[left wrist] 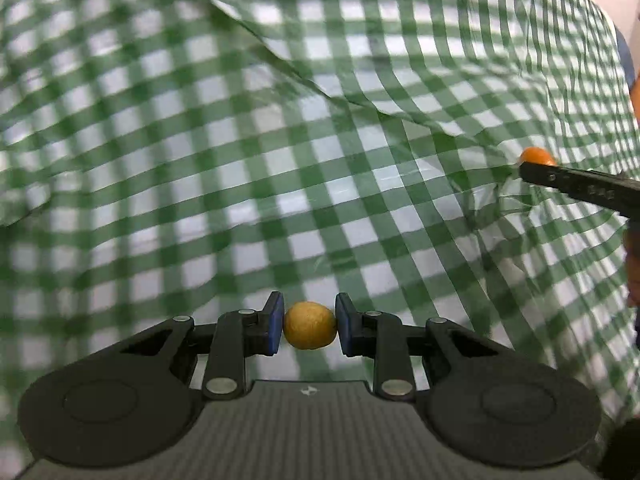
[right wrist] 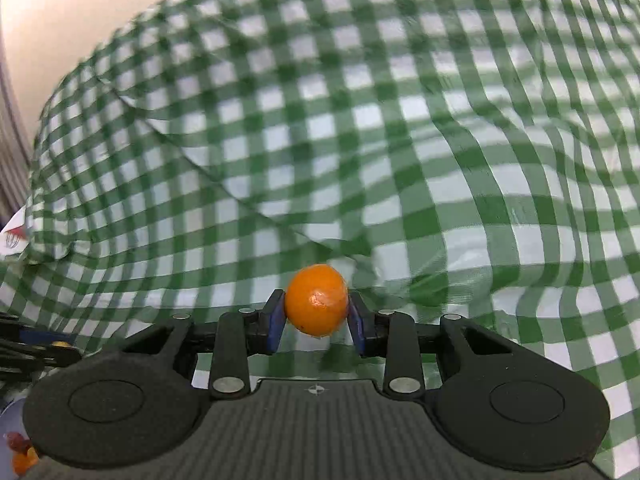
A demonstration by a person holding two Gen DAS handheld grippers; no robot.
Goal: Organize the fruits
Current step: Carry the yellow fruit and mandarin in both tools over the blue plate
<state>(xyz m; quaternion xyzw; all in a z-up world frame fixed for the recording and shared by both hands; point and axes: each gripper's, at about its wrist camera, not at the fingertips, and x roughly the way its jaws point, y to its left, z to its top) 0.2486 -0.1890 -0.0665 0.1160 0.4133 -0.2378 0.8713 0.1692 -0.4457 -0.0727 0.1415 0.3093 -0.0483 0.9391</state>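
The left gripper (left wrist: 309, 325) has its fingers (left wrist: 275, 323) drawn in close on a small yellow-brown fruit (left wrist: 310, 325), the blue pads pressing it from nine and three o'clock. The fruit sits clear of the green-and-white checked cloth (left wrist: 240, 160) that fills the view behind it, wrinkled and folded, with one long crease running from eleven o'clock down toward three.

In the same left wrist view, at three o'clock, the dark fingers of the right gripper (left wrist: 536, 168) reach in from the edge with an orange fruit (left wrist: 536, 156) showing at their tips.

The right wrist view shows that gripper (right wrist: 317, 312) up close: its fingers (right wrist: 274, 322) are narrowed onto the orange fruit (right wrist: 317, 300), pads touching it at nine and three o'clock, the fruit rising a little above the pad tops. The checked cloth (right wrist: 360, 140) spreads behind it, blurred, and a pale wall (right wrist: 80, 8) shows beyond it at eleven o'clock. At nine o'clock, low at the frame edge, part of the left gripper (right wrist: 36, 348) shows, with a speck of yellow beside it. At seven o'clock, small orange and red items (right wrist: 20, 452) lie at the corner, too cut off to identify.
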